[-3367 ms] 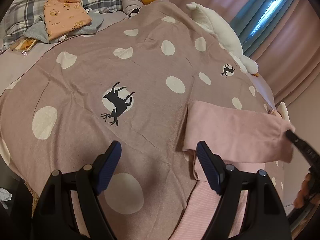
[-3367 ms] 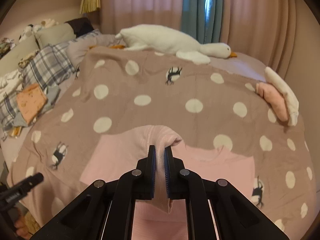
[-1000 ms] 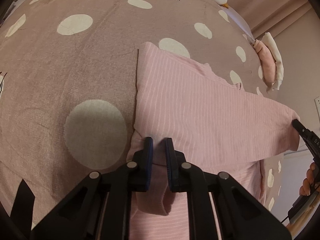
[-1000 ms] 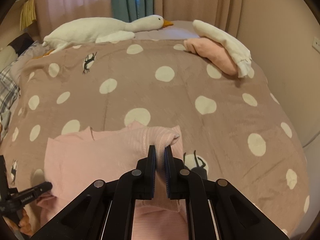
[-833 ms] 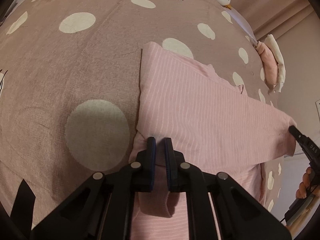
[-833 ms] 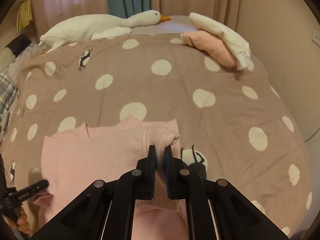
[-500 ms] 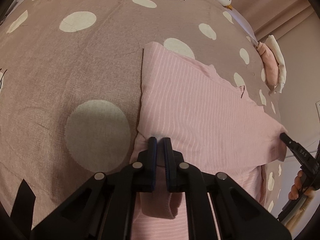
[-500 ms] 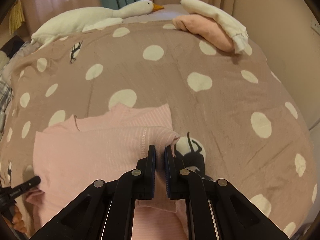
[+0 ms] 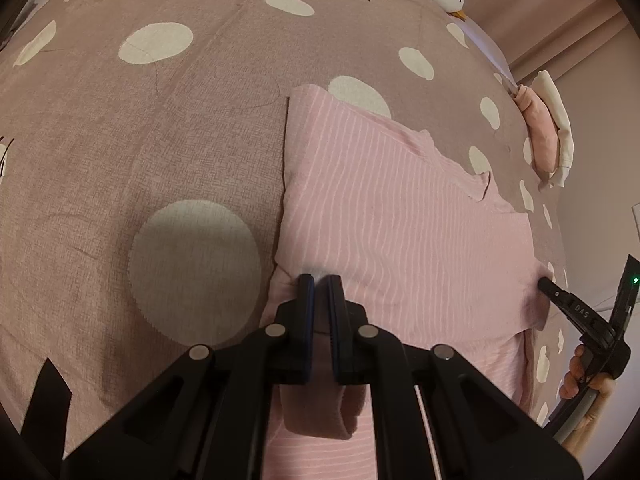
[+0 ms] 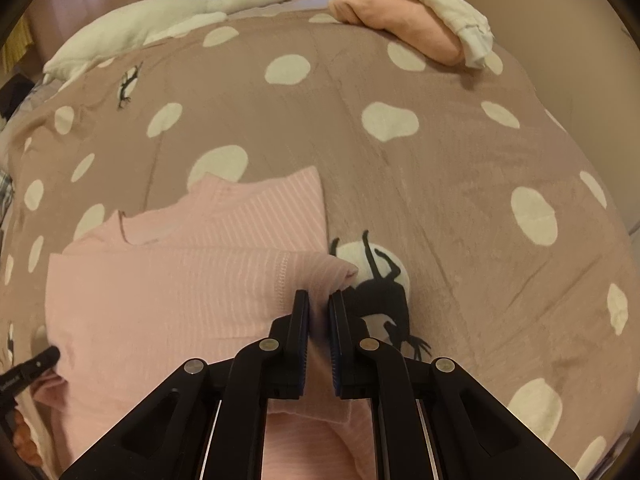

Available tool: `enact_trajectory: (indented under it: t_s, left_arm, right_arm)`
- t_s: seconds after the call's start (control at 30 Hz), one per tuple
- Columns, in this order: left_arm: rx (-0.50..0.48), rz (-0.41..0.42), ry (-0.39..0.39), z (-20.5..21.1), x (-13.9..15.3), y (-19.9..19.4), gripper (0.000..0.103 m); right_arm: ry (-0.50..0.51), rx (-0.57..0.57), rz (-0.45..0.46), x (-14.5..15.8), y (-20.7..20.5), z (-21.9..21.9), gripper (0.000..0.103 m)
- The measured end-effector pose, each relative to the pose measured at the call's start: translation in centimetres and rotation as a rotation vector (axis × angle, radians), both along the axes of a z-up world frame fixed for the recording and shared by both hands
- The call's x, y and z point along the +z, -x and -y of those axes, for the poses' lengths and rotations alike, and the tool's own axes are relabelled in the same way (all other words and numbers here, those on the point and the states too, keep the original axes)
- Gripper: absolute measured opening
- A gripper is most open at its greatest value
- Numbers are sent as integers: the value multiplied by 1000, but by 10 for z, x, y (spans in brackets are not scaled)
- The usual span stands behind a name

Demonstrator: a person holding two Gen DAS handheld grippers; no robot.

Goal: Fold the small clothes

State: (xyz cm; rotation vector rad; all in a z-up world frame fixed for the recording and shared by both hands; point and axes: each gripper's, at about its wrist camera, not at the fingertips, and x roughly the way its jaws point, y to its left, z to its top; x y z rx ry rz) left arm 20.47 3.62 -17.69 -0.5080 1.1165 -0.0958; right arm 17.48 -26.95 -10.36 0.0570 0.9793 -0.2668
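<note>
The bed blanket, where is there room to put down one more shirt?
Bare dotted blanket spreads left of the pink striped shirt, and more lies between the shirt and the folded pink and white clothes. It is crowded by the goose plush along the far edge.

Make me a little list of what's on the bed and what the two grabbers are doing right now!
surface: polka-dot deer blanket
garment: pink striped top, lying partly folded on the blanket
left gripper: shut on the top's left edge
right gripper: shut on the top's right edge
toy: white goose plush at the far edge
other clothes: pink and white folded pile, far right corner
</note>
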Motion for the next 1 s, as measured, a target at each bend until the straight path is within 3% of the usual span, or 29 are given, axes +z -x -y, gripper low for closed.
enact_trajectory:
  t_s: [0.4,0.43,0.47,0.5,0.53,0.67,0.73,0.8,0.87,1.0]
  left_arm:
    - [5,5,2,0,-1,0,9]
    - [4,7,-3,0,-1,1,9]
    - [3,9,-6,1,-2,1,9]
    - [2,10,-10,2,-1,1,9]
    - [3,11,-12,2,-1,1,9]
    - [8,13,-20,3,-1,2,9]
    - [7,15,-27,3,-1,2,9]
    - [5,18,-34,5,-1,3,9]
    - [5,19,-37,5,-1,3,9]
    - [6,19,-37,5,-1,2,9]
  right_arm:
    - [-103,-67,55,7,21,27,10]
    - [-130,-58,52,7,24,28,12]
    - [-153,-44,49,7,28,28,21]
    - [-160,-34,47,6,30,26,36]
    - [-162,-26,45,5,33,23,42]
    - [-157,-11,26,-5,40,17,44]
    - [-160,-11,5,-14,40,16,42]
    - [-170,-3,0,-18,40,16,20]
    - [-155,-2,11,-16,42,14,9]
    - [-144,7,69,2,51,11,5]
